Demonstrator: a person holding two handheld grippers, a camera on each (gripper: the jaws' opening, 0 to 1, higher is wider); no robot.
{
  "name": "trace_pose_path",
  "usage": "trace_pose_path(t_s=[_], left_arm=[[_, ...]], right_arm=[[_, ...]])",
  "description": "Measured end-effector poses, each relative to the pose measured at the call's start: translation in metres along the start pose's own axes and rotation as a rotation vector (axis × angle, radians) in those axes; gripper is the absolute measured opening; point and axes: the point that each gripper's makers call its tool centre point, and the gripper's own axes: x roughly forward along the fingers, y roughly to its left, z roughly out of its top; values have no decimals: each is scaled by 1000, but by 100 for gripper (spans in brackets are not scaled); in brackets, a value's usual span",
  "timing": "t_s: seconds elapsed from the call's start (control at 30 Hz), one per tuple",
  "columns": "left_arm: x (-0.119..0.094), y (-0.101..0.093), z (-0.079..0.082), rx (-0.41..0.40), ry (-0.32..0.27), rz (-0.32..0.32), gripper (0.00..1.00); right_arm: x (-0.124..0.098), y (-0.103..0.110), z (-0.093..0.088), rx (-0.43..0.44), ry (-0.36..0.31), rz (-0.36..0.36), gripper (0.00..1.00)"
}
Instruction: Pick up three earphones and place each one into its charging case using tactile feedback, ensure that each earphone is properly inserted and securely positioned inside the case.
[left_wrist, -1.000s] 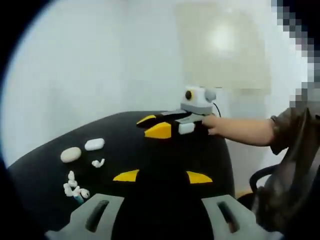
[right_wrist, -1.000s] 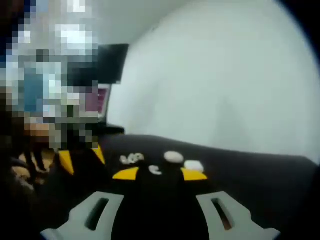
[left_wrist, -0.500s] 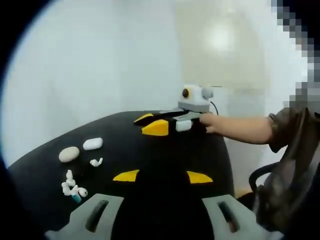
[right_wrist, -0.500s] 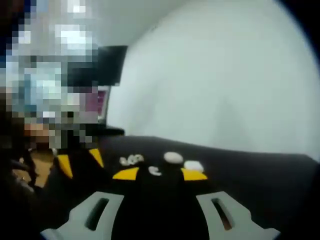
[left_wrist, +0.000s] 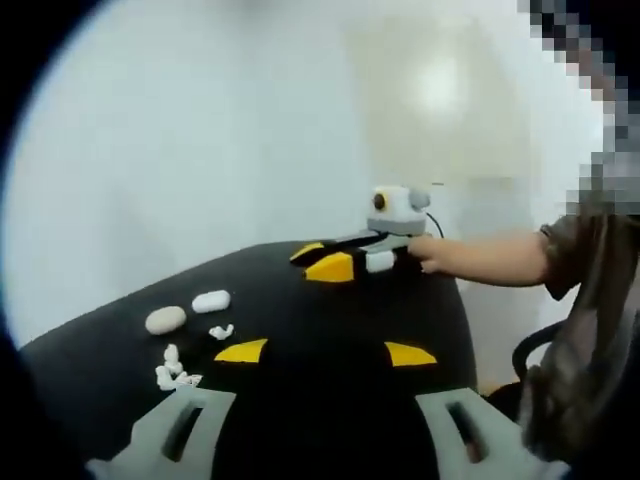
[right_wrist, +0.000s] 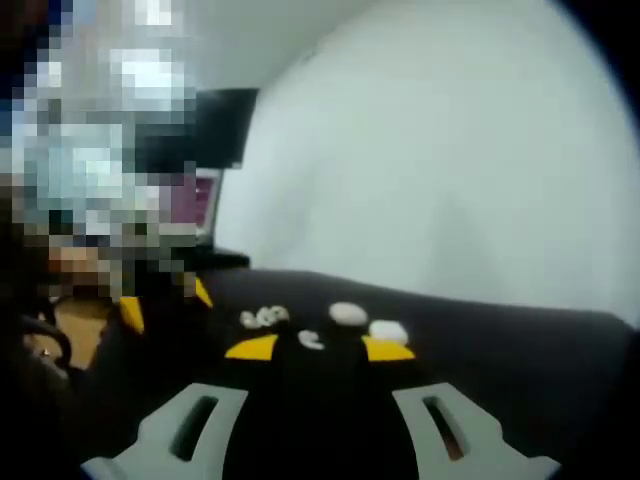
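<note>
On the black table lie two white charging cases, a single earphone beside them and a small heap of earphones. My left gripper is open above the near table, its yellow tips apart with nothing between them. The right gripper, held by a hand, hovers over the table's far side. In the right gripper view the cases, the lone earphone and the heap lie just beyond my open right gripper.
A pale wall rises behind the table. A person's arm reaches in from the right, and an office chair stands past the table's right edge. A dark monitor shows at the left of the right gripper view.
The left gripper view has shifted, so the cases and earphones sit farther right and lower in it. The right gripper view is almost unchanged.
</note>
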Motion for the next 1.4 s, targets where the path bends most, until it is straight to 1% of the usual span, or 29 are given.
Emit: trace_pose_path(t_s=[0.07, 0.13, 0.2, 0.27, 0.33, 0.4, 0.53, 0.6, 0.67, 0.77, 0.87, 0.9, 0.93, 0.97, 1.03, 1.1, 1.13, 1.2, 1.27, 1.3, 1.37, 1.4], left_arm=[[-3, 4, 5, 8, -8, 11, 41], [-7, 9, 14, 27, -27, 29, 41], [-11, 13, 25, 18, -59, 37, 40], [-15, 19, 29, 16, -71, 50, 40], [-17, 23, 27, 16, -64, 65, 40], [-20, 25, 24, 5, -70, 69, 40], [-24, 22, 15, -7, -83, 59, 39], [-27, 21, 12, -4, -96, 55, 39], [-28, 20, 13, -18, -123, 46, 39], [-30, 26, 13, -29, -131, 71, 38], [-33, 31, 15, -69, -176, 91, 37], [-34, 33, 14, -63, -173, 105, 36], [-35, 35, 11, -14, -155, 120, 36], [-36, 34, 11, -5, -164, 128, 35], [-35, 31, 10, 1, -157, 125, 35], [-33, 28, 4, 60, -117, 122, 34], [-31, 26, 2, 88, -108, 116, 34], [-29, 21, 0, 112, -96, 109, 34], [-28, 20, -1, 138, -92, 117, 34], [-29, 20, 2, 151, -97, 127, 34], [-34, 20, 14, 158, -164, 136, 33], [-39, 21, 21, 147, -211, 140, 33]], right_arm=[[0, -1, 0, 6, -2, -2, 32], [0, -1, 0, 10, -3, -3, 32], [0, 0, 0, 3, 1, -3, 32], [0, 0, -1, -4, 8, -4, 32], [0, 0, -2, -4, 11, -4, 32], [1, 0, -2, -3, 13, -7, 32], [0, -1, -2, -4, 18, -14, 32], [0, 0, -3, -13, 25, -15, 32], [0, 1, -4, -20, 31, -13, 32], [0, 0, -5, -22, 40, -17, 32], [-1, 0, -4, -16, 35, -19, 32], [-1, 0, -4, -19, 36, -21, 32], [-1, 0, -4, -21, 37, -23, 32], [-1, 0, -4, -23, 38, -24, 32], [-1, 1, -4, -30, 44, -25, 32], [-1, 1, -5, -33, 48, -26, 32], [-2, 1, -5, -35, 49, -28, 32], [-3, 3, -5, -48, 56, -33, 32], [-4, 7, -6, -87, 70, -34, 32], [-3, 8, -8, -100, 80, -31, 32], [-2, 14, -11, -124, 102, -22, 32], [-2, 15, -12, -130, 108, -17, 32]])
